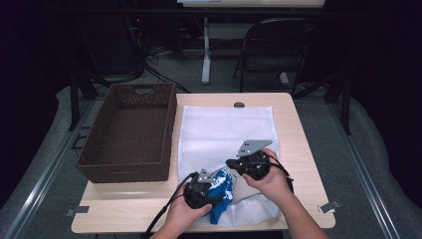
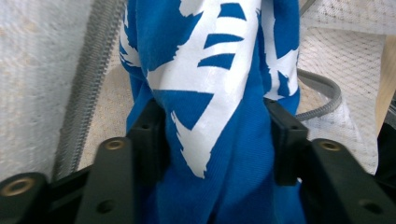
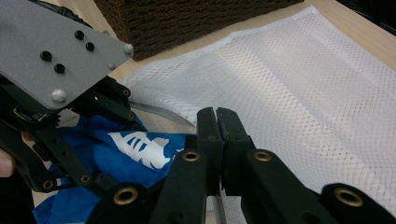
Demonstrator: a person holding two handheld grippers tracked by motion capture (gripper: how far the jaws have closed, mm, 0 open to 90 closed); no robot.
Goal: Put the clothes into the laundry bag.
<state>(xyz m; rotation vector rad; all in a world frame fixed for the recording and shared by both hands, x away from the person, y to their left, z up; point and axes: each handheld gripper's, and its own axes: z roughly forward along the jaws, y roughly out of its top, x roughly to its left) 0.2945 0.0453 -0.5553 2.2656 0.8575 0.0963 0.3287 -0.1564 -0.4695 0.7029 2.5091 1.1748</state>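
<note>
High view: the left tool [image 1: 215,185] grips a blue cloth [image 1: 222,191] at the near edge of a white mesh bag [image 1: 219,129] on the surface [image 1: 293,124].

Left gripper view: the jaws clamp the cloth [image 2: 219,93]; its white print is unreadable.

Right gripper view: the right tool [image 3: 217,122] is fully closed, pinching the bag [image 3: 289,84] edge.

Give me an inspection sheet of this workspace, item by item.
Surface: light wooden table, with a dark round grommet at its far edge.
Job's things: white mesh laundry bag lying flat; blue garment with white print at the bag's near, zippered end.
Clutter: brown wicker basket left of the bag, nothing seen inside.
Grippers: left gripper shut on the garment; right gripper with fingers together at the bag's edge, whether it pinches mesh cannot be told.
Cables: a black cable trails from the left gripper towards the near edge; more lie on the floor beyond.
Surroundings: folding chair and a white table leg behind; dark room.
</note>
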